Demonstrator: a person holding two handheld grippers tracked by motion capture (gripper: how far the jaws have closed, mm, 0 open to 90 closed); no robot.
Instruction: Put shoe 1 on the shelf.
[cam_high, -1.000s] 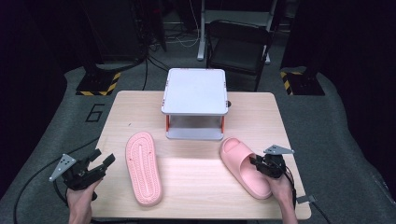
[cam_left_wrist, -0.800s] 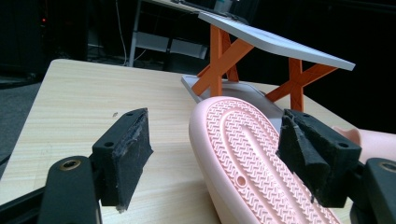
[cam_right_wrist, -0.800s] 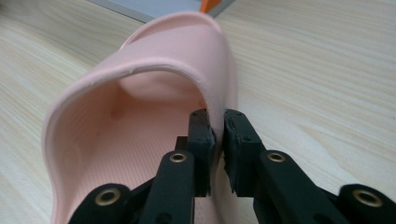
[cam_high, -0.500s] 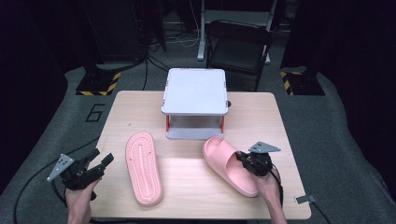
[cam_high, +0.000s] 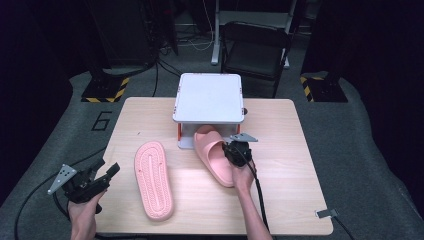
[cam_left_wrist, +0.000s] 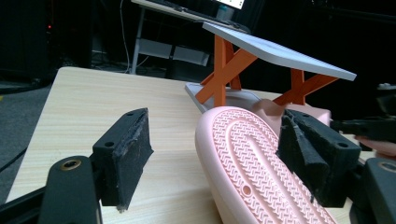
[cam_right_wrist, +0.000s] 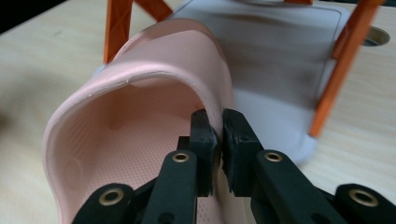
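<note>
One pink slipper (cam_high: 153, 179) lies sole-up at the table's left middle; its ridged sole (cam_left_wrist: 261, 163) fills the space ahead of my left gripper. My left gripper (cam_high: 98, 176) is open at the table's left front edge, its pads (cam_left_wrist: 126, 154) apart and holding nothing. The second pink slipper (cam_high: 212, 155) sits upright, its toe at the front edge of a white two-level stand (cam_high: 208, 97). My right gripper (cam_high: 233, 148) is shut on that slipper's strap (cam_right_wrist: 187, 70), jaws pinching its edge. The stand's grey lower shelf (cam_right_wrist: 280, 56) lies just ahead between orange legs.
Orange cross-braces (cam_left_wrist: 224, 70) hold the stand's white top above the shelf. The wooden table (cam_high: 300, 170) has bare room on its right and front. A black chair (cam_high: 255, 45) stands behind the table. Cables trail from both grippers over the front edge.
My right gripper has carried the upright slipper left and away from me, from the table's right front up to the stand's front. The left gripper has stayed in place.
</note>
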